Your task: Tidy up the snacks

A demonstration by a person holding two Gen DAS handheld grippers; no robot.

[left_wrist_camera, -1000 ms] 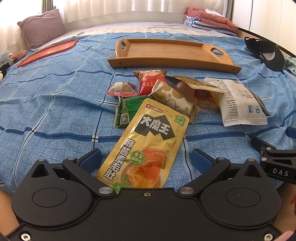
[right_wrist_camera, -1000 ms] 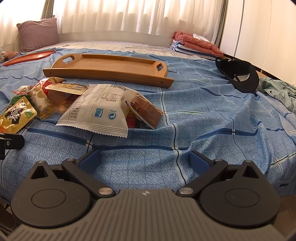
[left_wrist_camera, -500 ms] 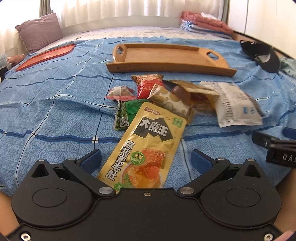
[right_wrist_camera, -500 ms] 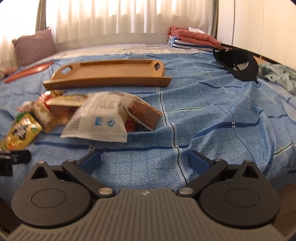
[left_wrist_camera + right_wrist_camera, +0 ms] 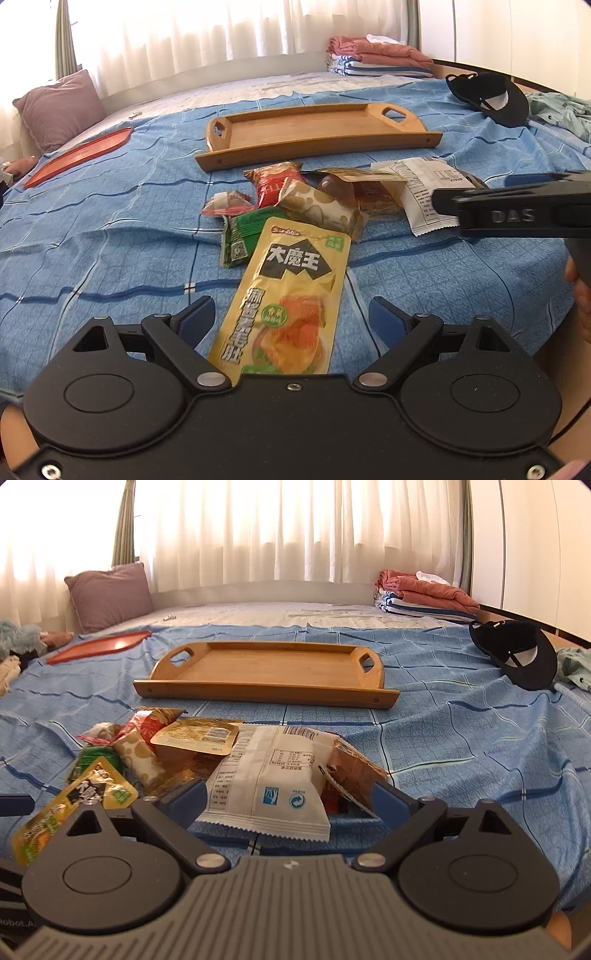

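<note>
Both jaws closing: left gripper straddles the yellow pouch, right gripper the white packet, neither gripped yet, wooden tray waiting.

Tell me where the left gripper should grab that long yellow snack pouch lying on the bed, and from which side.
Grip the yellow pouch near its lower end, coming from the near side. It lies flat, lengthwise between the left gripper fingers, whose jaws are closing; pinching across its narrow width looks easiest.
</note>
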